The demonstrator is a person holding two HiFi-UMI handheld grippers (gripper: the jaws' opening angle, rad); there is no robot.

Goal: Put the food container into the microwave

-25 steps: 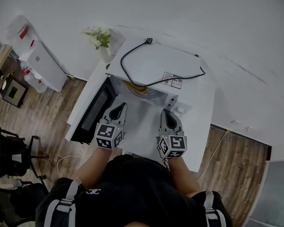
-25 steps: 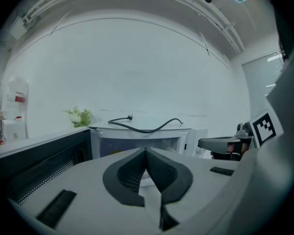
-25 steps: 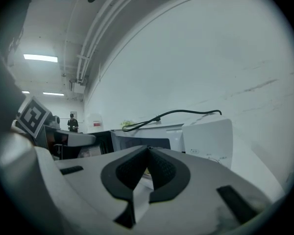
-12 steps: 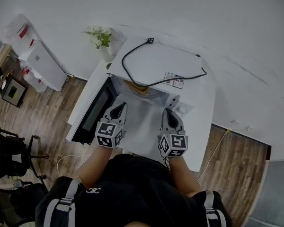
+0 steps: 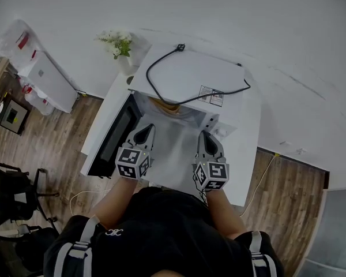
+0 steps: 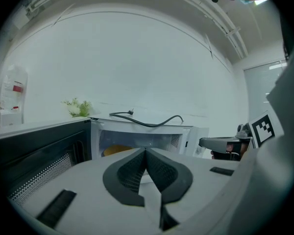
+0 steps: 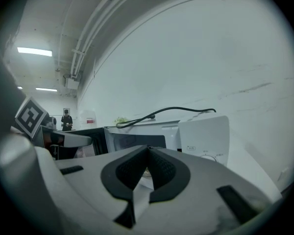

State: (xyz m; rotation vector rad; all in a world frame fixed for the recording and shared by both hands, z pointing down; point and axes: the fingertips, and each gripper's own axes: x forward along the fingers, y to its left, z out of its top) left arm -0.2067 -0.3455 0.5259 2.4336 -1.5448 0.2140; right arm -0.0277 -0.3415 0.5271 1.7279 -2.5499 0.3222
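Holding both grippers shut before the open microwave

We see the left gripper (image 5: 144, 130) and the right gripper (image 5: 205, 137) side by side above the white table (image 5: 246, 154), each with its jaws pressed together on nothing, both aimed at the mouth of the white microwave (image 5: 190, 71). The food container (image 6: 115, 150), a yellowish shape, sits inside the cavity toward its left. Only part of it shows, low and wider than tall, so its long side seems to run across the cavity; we cannot tell which way it faces. A sticker (image 5: 210, 96) with red and black print lies on the microwave's top beside the black power cord (image 5: 147, 75), too small to read. The door (image 5: 112, 134) stands swung out to the left.
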